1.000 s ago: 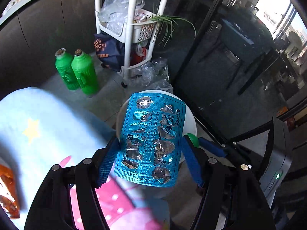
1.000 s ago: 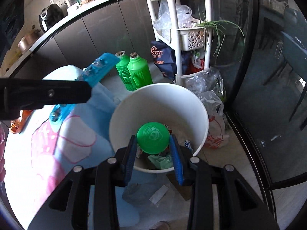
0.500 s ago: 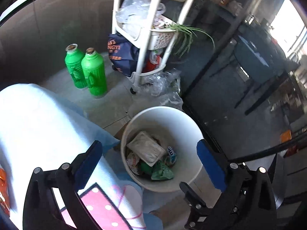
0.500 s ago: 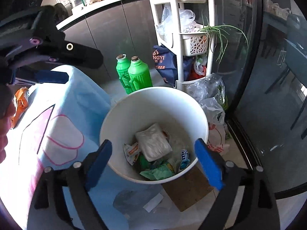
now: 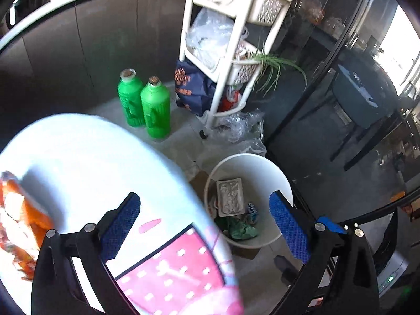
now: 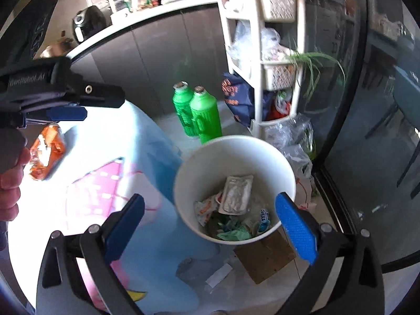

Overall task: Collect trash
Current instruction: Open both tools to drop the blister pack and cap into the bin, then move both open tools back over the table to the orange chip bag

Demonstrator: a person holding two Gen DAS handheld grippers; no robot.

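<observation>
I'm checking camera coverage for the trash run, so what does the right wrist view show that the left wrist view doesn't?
Only the right wrist view shows the left gripper from the side, the person's hand, the air fryer and a paper scrap on the floor. Only the left wrist view shows a device with a green light. Both show the bucket of trash, two green bottles, the rack and the orange wrapper. The right gripper is opening, nothing between its jaws.

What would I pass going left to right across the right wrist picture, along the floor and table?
Orange wrapper → green bottles → white bin → clear plastic bags
</observation>
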